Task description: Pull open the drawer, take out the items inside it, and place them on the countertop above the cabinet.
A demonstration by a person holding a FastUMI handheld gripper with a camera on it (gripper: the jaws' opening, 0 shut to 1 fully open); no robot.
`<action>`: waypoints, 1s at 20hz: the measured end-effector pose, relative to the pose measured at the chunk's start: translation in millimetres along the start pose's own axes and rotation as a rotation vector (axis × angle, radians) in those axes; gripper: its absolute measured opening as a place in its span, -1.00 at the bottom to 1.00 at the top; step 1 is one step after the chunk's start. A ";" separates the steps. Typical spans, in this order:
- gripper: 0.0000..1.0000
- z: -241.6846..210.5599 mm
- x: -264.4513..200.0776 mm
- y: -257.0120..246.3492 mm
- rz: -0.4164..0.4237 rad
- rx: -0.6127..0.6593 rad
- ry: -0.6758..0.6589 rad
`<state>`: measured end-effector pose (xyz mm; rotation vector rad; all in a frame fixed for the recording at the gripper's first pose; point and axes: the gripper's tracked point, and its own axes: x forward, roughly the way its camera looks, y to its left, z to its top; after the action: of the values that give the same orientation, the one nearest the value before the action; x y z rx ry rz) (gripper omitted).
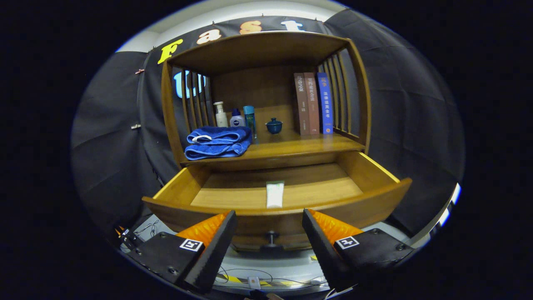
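Note:
The wooden cabinet's drawer [374, 173] is pulled out toward me. A small white tube [275, 194] lies flat on the drawer's floor near the front wall. The dark knob [271, 238] on the drawer front sits between my fingers, a little beyond them. My gripper [270, 227] is open, just in front of the drawer's front panel, with nothing held. Above the drawer runs the countertop [300, 146].
On the countertop lie a folded blue towel [218, 143], three small bottles [236, 117], a blue lidded cup [274, 125] and three upright books [313, 103]. Slatted sides and a top board enclose it. Cables and striped tape lie on the floor [266, 281] below.

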<state>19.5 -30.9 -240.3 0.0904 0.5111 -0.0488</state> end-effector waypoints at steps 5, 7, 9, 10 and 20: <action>0.99 39.0 43.2 6.9 0.009 0.010 0.127; 0.99 37.8 64.8 8.8 0.005 0.011 0.207; 0.99 31.8 85.6 7.5 -0.007 0.009 0.283; 0.99 26.5 94.1 7.3 -0.007 0.005 0.324; 0.99 -48.6 151.3 -21.6 -0.096 -0.007 0.717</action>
<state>126.2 -51.2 -358.3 0.0751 1.2323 -0.1096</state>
